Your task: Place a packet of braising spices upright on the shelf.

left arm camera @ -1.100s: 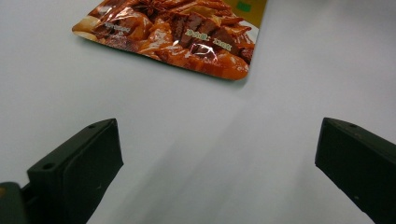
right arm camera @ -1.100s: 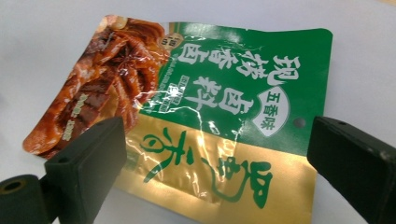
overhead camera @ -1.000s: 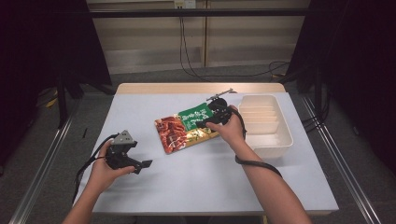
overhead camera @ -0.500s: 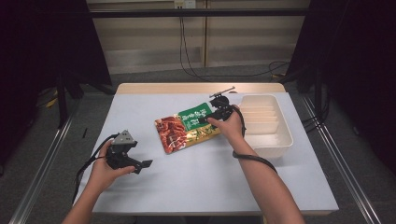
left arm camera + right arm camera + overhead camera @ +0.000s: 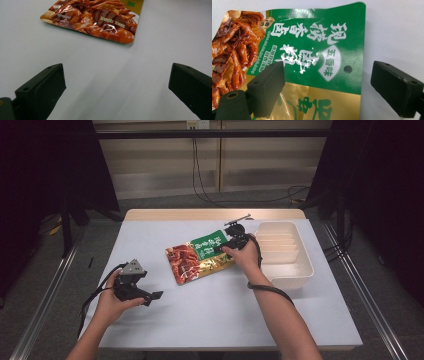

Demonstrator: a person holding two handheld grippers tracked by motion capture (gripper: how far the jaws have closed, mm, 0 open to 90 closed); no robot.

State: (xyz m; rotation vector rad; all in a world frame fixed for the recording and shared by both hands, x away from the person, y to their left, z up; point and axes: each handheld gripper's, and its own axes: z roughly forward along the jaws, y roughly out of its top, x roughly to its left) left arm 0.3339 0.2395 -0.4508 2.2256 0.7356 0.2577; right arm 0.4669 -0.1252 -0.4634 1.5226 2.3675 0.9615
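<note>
Snack pouch, flat glossy foil with a green top panel, gold band and red-brown food photo (image 5: 200, 259), lies flat near the middle of the pale grey tabletop (image 5: 210, 320), just left of the white rectangular plastic bin with inner dividers (image 5: 286, 251) at the table's right side. Right gripper (image 5: 226, 245) sits over the pouch's green end, held by the person's right hand (image 5: 246, 255); right gripper view has its black jaws spread wide, one jaw over the gold/green part of the pouch (image 5: 312, 62), the other over bare table past the pouch's edge, nothing pinched between them. Can't tell whether the jaws touch the foil. Left gripper (image 5: 150, 296) is in the person's left hand (image 5: 112, 297) at the table's front left, well apart from the pouch, grey three-cornered plate on top, cable trailing off toward the table edge. Left gripper view: jaws wide apart over bare table, the pouch's red-brown end (image 5: 97, 20) lying ahead of them, not between them.
</note>
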